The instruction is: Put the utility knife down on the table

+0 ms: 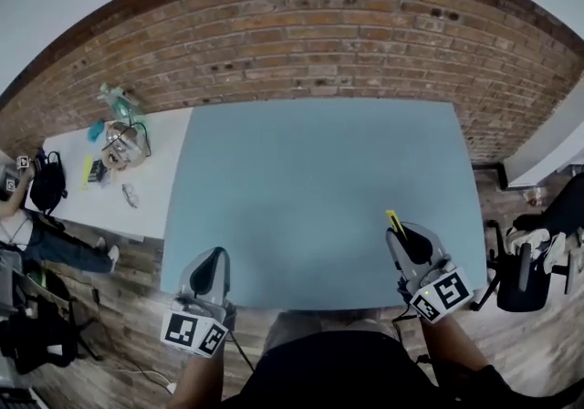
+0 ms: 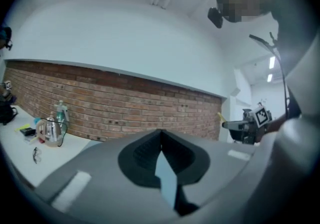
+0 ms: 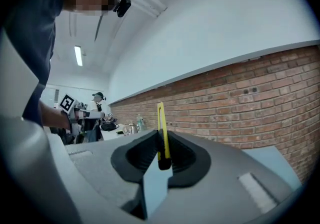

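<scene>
- Yellow utility knife is clamped between the jaws of the right gripper, its slim body sticking out past their tips.
- It is held over the near right part of the blue-grey table, not yet laid down.
- Left gripper has its jaws together, nothing between them, at the table's near left edge.
- Brick wall stands behind the table.

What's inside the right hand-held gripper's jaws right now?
A yellow utility knife, clamped in the right hand-held gripper, with its yellow end sticking out past the jaw tips. The rest of its body is covered by the jaws.
</scene>
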Available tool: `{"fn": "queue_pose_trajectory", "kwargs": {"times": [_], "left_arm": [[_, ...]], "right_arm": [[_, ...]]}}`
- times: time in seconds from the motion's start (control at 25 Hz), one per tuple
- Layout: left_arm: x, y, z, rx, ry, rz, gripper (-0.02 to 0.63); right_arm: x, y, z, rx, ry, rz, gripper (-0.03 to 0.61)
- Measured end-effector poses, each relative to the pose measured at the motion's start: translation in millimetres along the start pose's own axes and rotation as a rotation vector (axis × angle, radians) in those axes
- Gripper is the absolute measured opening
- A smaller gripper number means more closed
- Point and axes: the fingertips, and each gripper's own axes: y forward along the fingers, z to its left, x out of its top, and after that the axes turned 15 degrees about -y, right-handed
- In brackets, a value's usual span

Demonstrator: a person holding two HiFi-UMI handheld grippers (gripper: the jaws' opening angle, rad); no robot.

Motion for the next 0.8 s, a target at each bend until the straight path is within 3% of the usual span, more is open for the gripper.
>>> {"fn": "queue_pose_trajectory", "kwargs": {"times": [0.4, 0.8], "left_arm": [[4, 74, 20, -0.307, 0.025, 0.107, -0.011], [18, 90, 7, -0.395, 0.076, 0.093, -0.011]], "right_arm": [[20, 24, 1, -0.205, 0.004, 0.064, 0.057], [40, 30, 17, -0.207, -0.033, 0.076, 0.057]]}}
